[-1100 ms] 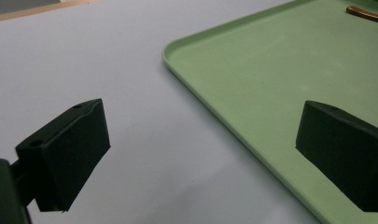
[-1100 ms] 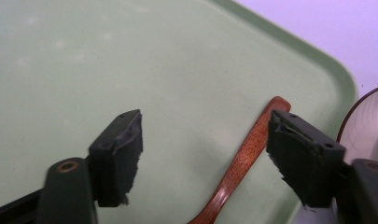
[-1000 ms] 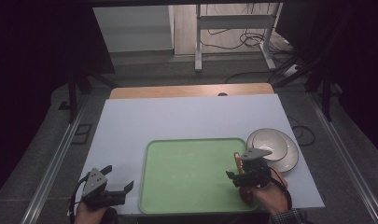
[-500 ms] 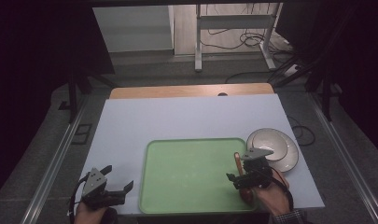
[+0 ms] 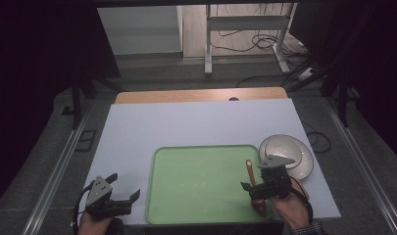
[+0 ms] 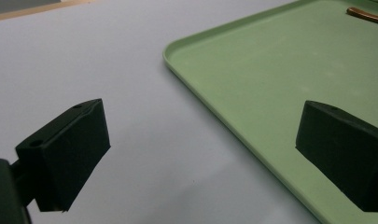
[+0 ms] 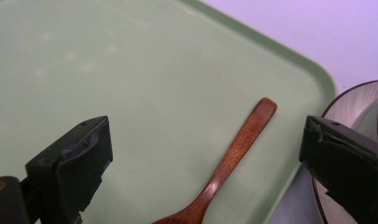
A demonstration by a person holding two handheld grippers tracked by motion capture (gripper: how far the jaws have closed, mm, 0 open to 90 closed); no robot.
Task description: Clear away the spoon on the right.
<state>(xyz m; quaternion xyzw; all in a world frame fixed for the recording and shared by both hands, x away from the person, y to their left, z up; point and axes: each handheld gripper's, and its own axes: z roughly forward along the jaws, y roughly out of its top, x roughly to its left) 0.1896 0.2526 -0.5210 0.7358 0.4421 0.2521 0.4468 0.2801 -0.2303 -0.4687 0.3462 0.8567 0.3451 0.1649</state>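
- The green tray [image 5: 201, 183] lies on the white bench [image 5: 186, 125], at the bench's near edge; every place below is given from this tray.
- A wooden spoon [image 5: 254, 183] lies flat inside the tray, along its right rim, with the handle end pointing to the tray's far side and the bowl end close to the tray's near right corner.
- In the right gripper view the spoon [image 7: 224, 175] rests on the tray floor between the two jaws, and neither jaw touches it.
- The right gripper [image 5: 257, 188] hangs over the tray's right rim, just above the spoon. Its jaws have just been opening and now stand wide apart, gripping nothing; the spoon lies loose below them.
- The left gripper [image 5: 125, 196] is off the tray, just beyond its near left corner, over bare bench.
- In the left gripper view its jaws stand wide apart with nothing between them; the tray's left rim [image 6: 196, 88] runs across the gap.
- A white plate [image 5: 296, 152] sits on the bench just outside the tray's right rim, close to the right gripper.
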